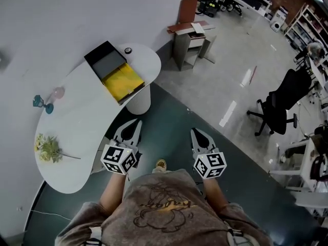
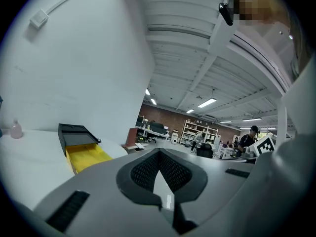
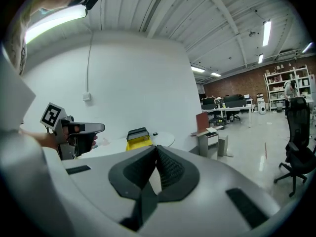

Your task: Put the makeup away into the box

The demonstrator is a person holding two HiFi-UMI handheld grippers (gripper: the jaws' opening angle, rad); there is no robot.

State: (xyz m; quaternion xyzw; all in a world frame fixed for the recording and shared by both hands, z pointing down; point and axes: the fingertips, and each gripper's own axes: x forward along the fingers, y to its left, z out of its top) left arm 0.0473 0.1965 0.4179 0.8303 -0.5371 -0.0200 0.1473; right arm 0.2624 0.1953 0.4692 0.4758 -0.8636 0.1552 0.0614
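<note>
— Where was the box (image 1: 122,81)?
— It lay open, yellow inside, on the white surface (image 1: 77,117), ahead of the left tool (image 1: 135,123) and well apart from it.
— And the tools?
— Both were clenched on nothing. The right tool (image 1: 197,132) hung over the floor, farther from the box.

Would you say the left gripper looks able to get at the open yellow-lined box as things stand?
Probably yes: only bare table lies between the left gripper and the open box, though the person may need to step closer.
</note>
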